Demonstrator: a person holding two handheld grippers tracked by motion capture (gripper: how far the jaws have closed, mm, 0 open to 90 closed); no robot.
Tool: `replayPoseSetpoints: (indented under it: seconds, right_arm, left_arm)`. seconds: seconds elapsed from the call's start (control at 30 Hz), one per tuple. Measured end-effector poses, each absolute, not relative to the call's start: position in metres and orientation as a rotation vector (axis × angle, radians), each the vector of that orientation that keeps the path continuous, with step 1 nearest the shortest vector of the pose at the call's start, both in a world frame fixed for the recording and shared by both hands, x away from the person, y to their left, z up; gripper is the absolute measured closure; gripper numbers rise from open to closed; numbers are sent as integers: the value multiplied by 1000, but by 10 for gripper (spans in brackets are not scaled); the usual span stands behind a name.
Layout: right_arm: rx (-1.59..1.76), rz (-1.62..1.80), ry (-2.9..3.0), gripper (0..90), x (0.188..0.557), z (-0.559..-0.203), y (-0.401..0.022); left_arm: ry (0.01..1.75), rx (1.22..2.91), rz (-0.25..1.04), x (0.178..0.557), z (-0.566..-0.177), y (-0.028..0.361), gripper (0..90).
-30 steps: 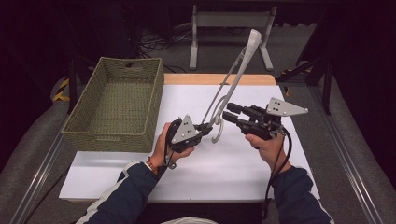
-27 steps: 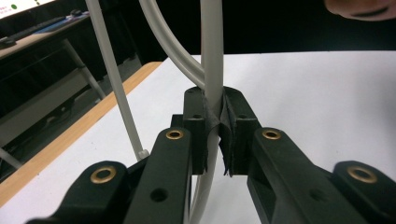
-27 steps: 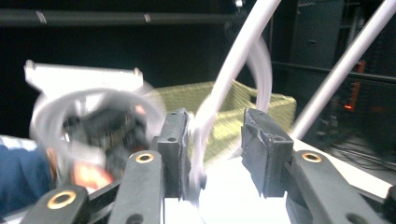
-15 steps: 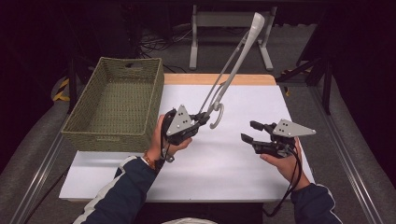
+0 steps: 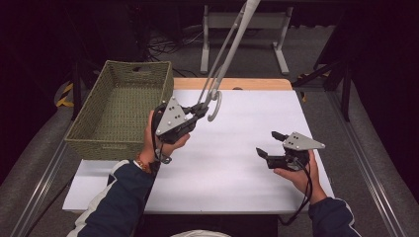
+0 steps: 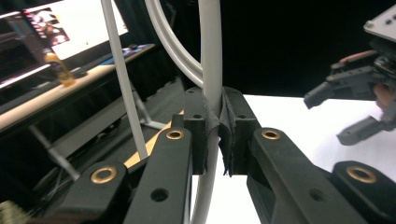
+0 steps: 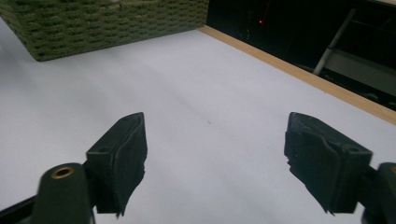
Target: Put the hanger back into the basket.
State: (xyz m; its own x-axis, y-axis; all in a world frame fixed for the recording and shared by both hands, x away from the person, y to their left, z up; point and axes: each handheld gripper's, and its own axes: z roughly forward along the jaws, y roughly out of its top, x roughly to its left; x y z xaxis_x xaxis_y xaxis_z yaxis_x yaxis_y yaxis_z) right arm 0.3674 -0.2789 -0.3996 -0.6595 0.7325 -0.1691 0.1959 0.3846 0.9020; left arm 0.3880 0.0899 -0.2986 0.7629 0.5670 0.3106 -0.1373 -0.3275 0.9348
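Note:
A white plastic clothes hanger (image 5: pixel 225 54) is held up off the table, tilting up and away, with its hook (image 5: pixel 215 105) at the low end. My left gripper (image 5: pixel 201 109) is shut on the hanger's stem just beside the hook. In the left gripper view the jaws pinch the white stem (image 6: pixel 210 56) between their pads, with the left gripper (image 6: pixel 215 121) raised above the table. My right gripper (image 5: pixel 269 143) hovers open over the right part of the white table (image 5: pixel 237 168), apart from the hanger. The right gripper (image 7: pixel 215 158) has nothing between its pads.
A green woven basket (image 5: pixel 99 145) stands at the table's left side, close beside my left hand; its wall (image 7: pixel 107 23) is far off in the right gripper view. The table's wooden far edge (image 5: pixel 232 84) runs behind the hanger. The right gripper (image 6: pixel 327 119) appears at the right.
My right gripper has let go of the hanger, opened, and drawn back to the right and nearer the person. The left gripper has lifted the hanger slightly up and left.

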Motion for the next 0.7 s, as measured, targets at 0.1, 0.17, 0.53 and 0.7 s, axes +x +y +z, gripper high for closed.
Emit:
replayPoseSetpoints:
  seconds: [0.1,0.17,0.53,0.7]
  right_arm:
    - [796,1231,2098,211,369,-404,-276]
    - [796,1220,2105,211,370,-407,-274]
    - [757,1148,2181,198,371,-415,-262]
    - [747,1142,2209,196,372,-417,-259]
  left_arm:
    - [349,1762,763,387,-294,99,823]
    - [361,1755,783,387,-289,105,823]
    - [439,1762,945,396,-274,141,823]
    - [495,1763,977,402,-278,160,823]
